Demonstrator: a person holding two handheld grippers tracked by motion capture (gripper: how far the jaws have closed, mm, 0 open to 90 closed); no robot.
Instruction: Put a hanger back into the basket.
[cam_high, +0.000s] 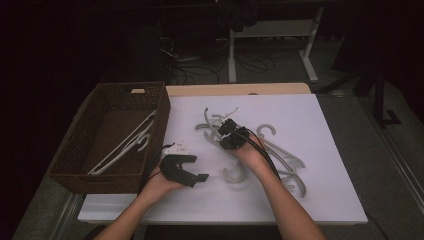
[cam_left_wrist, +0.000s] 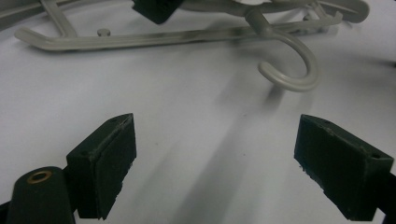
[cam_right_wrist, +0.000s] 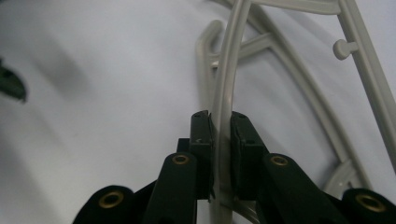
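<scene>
Right gripper view shows the right gripper (cam_right_wrist: 220, 140) clamped on a grey hanger (cam_right_wrist: 227, 84) mid-frame. Left gripper (cam_left_wrist: 215, 163) waits wide apart. Next, probably lift it toward the basket (cam_high: 82, 165) at left.

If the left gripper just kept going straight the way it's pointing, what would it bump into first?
Probably the curved hook of a grey hanger, which lies ahead of the open left gripper on the white tabletop. Only bare tabletop lies between, though depth is hard to judge.

Lab — floor cables (cam_high: 190, 70), bench legs (cam_high: 232, 55)
</scene>
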